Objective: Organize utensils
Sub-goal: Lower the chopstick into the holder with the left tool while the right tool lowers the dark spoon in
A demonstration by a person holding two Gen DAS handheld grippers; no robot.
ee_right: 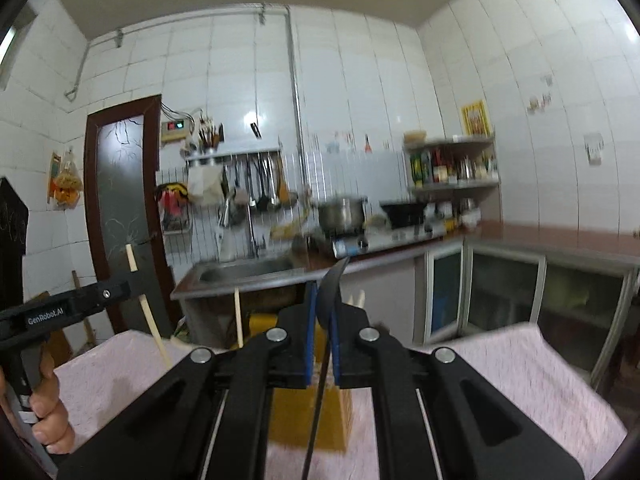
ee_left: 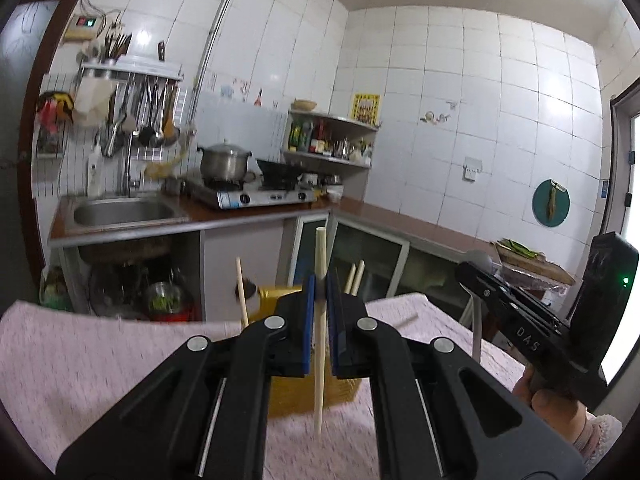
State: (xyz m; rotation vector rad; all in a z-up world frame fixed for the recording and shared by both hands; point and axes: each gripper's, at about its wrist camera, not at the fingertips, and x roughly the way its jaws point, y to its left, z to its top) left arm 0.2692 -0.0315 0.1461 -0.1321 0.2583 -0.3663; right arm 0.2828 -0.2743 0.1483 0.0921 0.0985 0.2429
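A lived-in home kitchen

White tiles (ee_left: pixel 460 80) are covering the walls, and a steel sink (ee_left: pixel 124 212) with a tap is sitting in a brown tabletop (ee_left: pixel 384 212) beside a gas stove (ee_left: pixel 256 196) that is carrying a lidded pot (ee_left: pixel 224 160) and a black wok (ee_left: pixel 280 170). Ladles and spoons (ee_left: pixel 152 120) are hanging from a wall rack, bottles are crowding a corner shelf (ee_left: pixel 332 136), a round green board (ee_left: pixel 551 202) is hanging on the wall, and bowls and pans are sitting in the open cabinet under the sink.
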